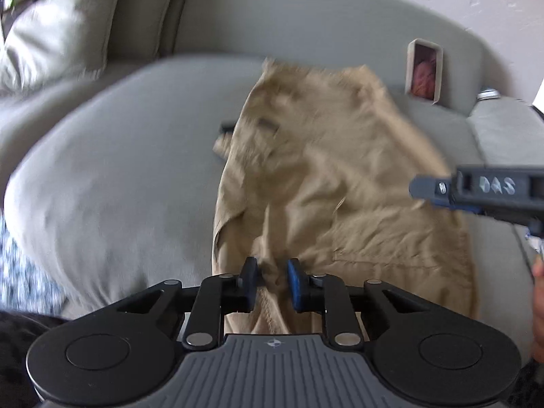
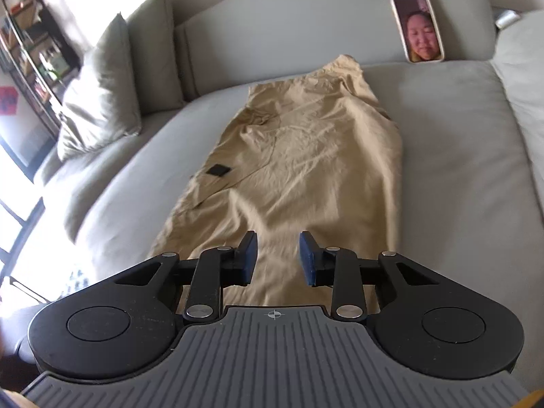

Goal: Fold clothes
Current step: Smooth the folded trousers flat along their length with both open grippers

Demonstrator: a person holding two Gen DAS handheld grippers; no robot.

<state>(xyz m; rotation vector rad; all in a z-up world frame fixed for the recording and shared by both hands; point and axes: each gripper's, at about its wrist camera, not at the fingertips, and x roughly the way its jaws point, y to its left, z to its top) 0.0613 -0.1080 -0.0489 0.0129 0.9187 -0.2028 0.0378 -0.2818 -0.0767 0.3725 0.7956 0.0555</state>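
A tan pair of trousers (image 2: 299, 156) lies lengthwise on the grey sofa seat (image 2: 452, 156), with a small black patch (image 2: 217, 170) near its left edge. In the left wrist view the tan trousers (image 1: 340, 176) are blurred and rumpled. My left gripper (image 1: 271, 280) is shut on a bunched fold of the trousers at their near end. My right gripper (image 2: 277, 258) is open and empty, just above the near end of the trousers. It also shows from the side in the left wrist view (image 1: 421, 187), over the cloth's right edge.
A phone (image 2: 417, 27) leans against the sofa back beyond the trousers. A grey cushion (image 2: 102, 95) stands at the left. Another sofa section (image 2: 520, 78) runs along the right. A shelf (image 2: 30, 44) stands at the far left.
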